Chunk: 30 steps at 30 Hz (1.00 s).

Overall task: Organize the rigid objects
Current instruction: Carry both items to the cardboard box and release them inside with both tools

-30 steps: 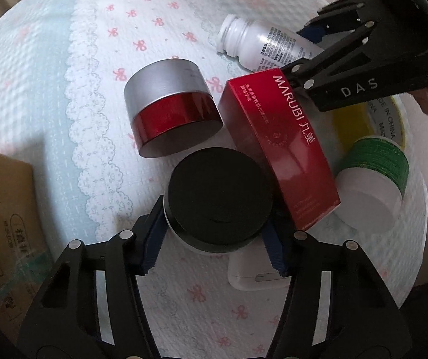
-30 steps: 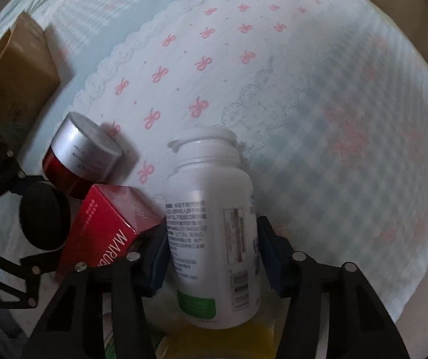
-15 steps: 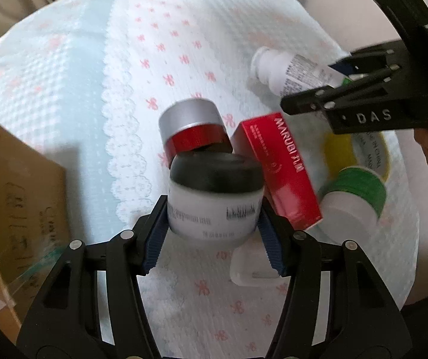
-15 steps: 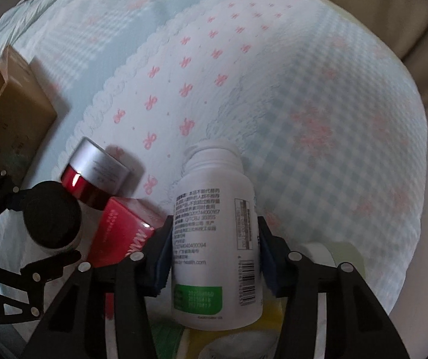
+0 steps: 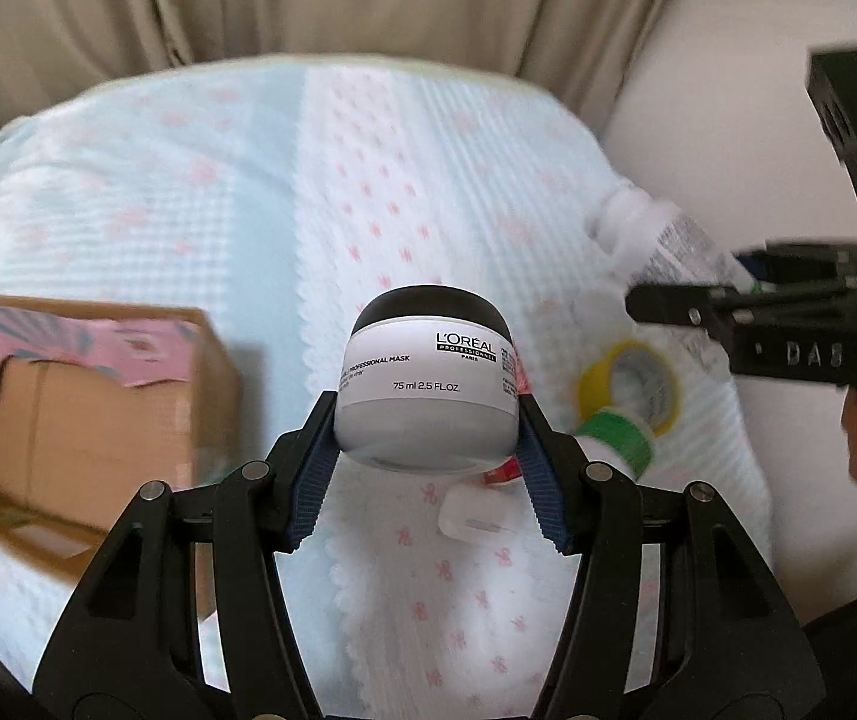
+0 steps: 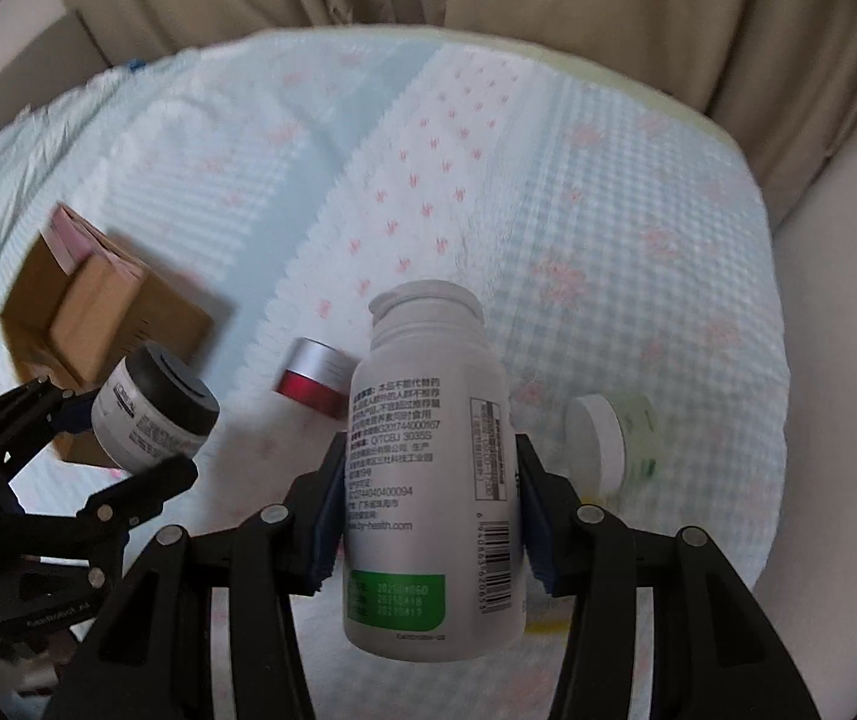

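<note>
My left gripper point(image 5: 425, 426) is shut on a white L'Oréal mask jar point(image 5: 428, 396) with a black lid and holds it up above the bed; the jar also shows in the right wrist view point(image 6: 152, 414). My right gripper point(image 6: 428, 504) is shut on a white supplement bottle point(image 6: 428, 480) with a green band, lifted off the bedding; the bottle also shows in the left wrist view point(image 5: 662, 240). An open cardboard box point(image 5: 92, 414) sits at the left, also in the right wrist view point(image 6: 98, 312).
A red and silver jar point(image 6: 314, 375) lies on the bedding. A yellow tape roll point(image 5: 629, 384), a green-banded white jar point(image 5: 614, 432), a small white case point(image 5: 476, 516) and a red box edge point(image 5: 500, 474) lie at the right. Curtains hang behind the bed.
Both grippers have lifted their loads off the bedding. The mask jar rose from among the other objects and tilted upright; the bottle rose with the right gripper. The box came into fuller view.
</note>
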Available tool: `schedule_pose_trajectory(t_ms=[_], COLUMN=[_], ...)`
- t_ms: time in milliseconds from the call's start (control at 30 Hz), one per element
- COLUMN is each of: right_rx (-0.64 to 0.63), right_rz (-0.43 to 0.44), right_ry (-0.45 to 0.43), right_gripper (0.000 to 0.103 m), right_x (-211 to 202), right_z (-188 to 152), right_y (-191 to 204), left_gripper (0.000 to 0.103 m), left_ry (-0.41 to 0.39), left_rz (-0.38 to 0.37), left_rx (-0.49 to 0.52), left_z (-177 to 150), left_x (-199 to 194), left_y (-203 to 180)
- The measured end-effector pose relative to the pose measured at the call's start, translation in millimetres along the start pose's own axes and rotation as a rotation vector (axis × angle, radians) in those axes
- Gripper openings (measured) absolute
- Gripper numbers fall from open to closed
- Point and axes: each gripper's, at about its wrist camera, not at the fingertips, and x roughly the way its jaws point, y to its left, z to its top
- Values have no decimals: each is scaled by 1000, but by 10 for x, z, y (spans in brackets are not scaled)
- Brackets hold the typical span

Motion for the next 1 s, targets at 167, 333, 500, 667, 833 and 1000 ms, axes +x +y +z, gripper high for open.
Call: schedule_pose_trajectory(t_ms=[167, 333, 500, 667, 833, 1000], right_rx=[41, 45, 79, 179, 329, 424], right_rz=[1, 10, 51, 62, 74, 88], right_ry=[-84, -164, -207, -207, -198, -162], right_gripper=[46, 46, 46, 46, 46, 46], right_x=[-650, -1122, -1284, -1233, -1080, -776], right_z=[115, 232, 365, 501, 602, 705], right_y=[263, 684, 1223, 1807, 2281, 2650], left_gripper=[53, 53, 53, 53, 53, 53], left_ry=[-88, -164, -194, -189, -145, -65], left_rz=[19, 44, 52, 29, 9, 10], left_rx=[-40, -38, -33, -2, 50, 99], left_z=[205, 365, 446, 463, 462, 453], left_x=[-672, -1325, -1766, -2063, -2092, -1849], left_y=[212, 565, 1081, 1752, 2387, 2813])
